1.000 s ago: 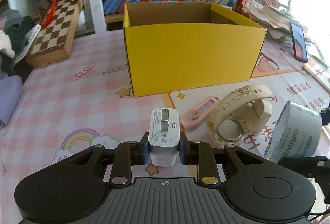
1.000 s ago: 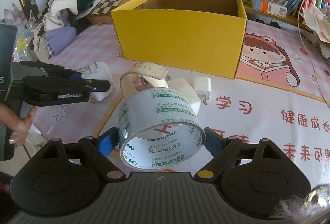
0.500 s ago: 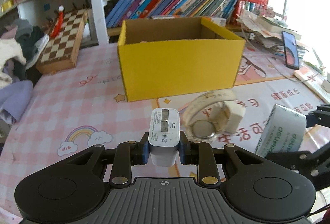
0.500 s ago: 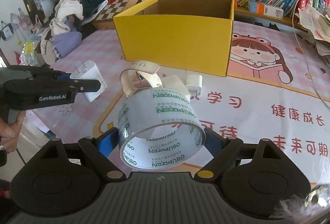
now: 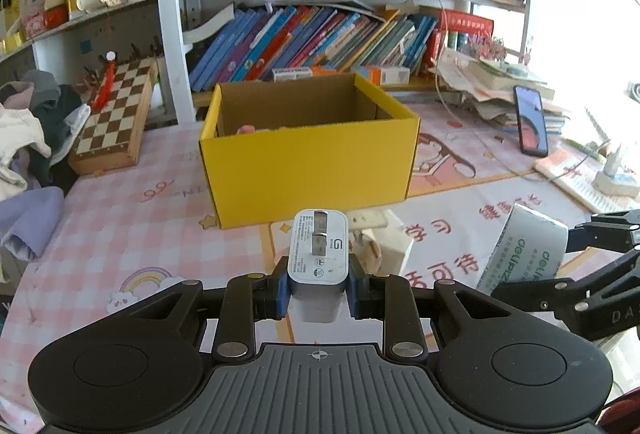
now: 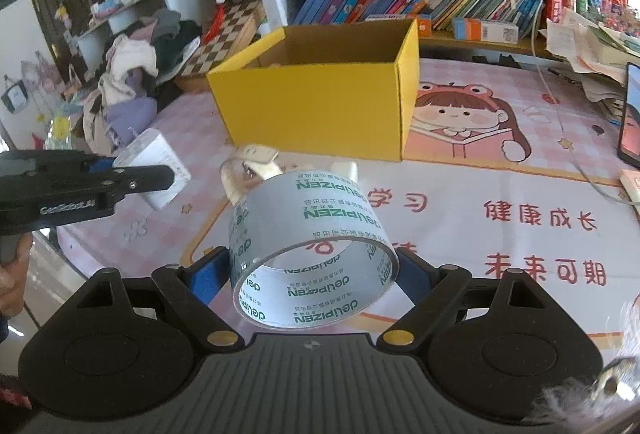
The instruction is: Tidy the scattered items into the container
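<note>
Clothes (image 5: pixel 24 138) lie heaped far to the left of the left gripper (image 5: pixel 318 288), and a chessboard (image 5: pixel 114 122) leans at the shelf foot just right of them. The left gripper's jaws are clamped on a white charger (image 5: pixel 318 254), prongs facing up, held clear above the pink checked tablecloth (image 5: pixel 120 226). Straight ahead of it, well beyond the fingertips, stands the open yellow box (image 5: pixel 312 170); a pink thing shows just over its front wall. Between that box and the charger, just right of the held plug, a cream watch strap (image 5: pixel 370 220) and a small white block (image 5: pixel 390 250) lie on the cloth close together. Further right, the right gripper (image 6: pixel 314 274) has its jaws spread wide and pressed on the sides of a roll of clear tape (image 6: pixel 308 246), lifted off the cloth with its hole facing the camera. From that side the box (image 6: pixel 320 106) stands ahead and slightly left, the left gripper (image 6: pixel 136 178) with its charger (image 6: pixel 158 162) off to the left. A phone (image 5: pixel 530 120) leans against a pile of papers far right of both tools. Books (image 5: pixel 312 42) fill the shelf behind the box.
</note>
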A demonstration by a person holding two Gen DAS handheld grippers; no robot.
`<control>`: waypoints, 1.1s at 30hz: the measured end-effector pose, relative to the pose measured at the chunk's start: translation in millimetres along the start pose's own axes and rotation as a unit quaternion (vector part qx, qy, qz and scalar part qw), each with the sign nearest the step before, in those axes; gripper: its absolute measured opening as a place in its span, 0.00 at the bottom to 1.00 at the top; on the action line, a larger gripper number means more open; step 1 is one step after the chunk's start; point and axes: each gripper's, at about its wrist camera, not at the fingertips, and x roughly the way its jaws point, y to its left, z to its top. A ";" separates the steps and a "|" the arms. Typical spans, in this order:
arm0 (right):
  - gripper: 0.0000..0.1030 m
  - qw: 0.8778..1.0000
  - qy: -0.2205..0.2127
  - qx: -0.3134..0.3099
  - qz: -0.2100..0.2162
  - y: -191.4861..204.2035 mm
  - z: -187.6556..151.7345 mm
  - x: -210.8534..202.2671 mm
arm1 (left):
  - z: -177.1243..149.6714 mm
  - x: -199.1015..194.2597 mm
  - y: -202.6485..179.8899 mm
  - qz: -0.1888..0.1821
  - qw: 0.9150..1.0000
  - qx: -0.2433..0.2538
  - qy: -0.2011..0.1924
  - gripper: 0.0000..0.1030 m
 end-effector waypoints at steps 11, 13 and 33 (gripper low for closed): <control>0.84 0.999 -0.043 -0.003 0.001 -6.0 48.0 -2.0 | 35.9 5.4 22.4 -0.012 0.999 -0.016 -0.039 0.25; 0.84 0.999 -0.053 -0.009 0.002 -6.0 61.4 0.7 | 45.5 7.8 27.4 -0.013 0.999 -0.008 -0.048 0.25; 0.84 0.994 -0.099 -0.042 -0.015 -5.1 197.1 71.3 | 130.2 58.5 77.6 -0.035 0.993 0.060 -0.100 0.25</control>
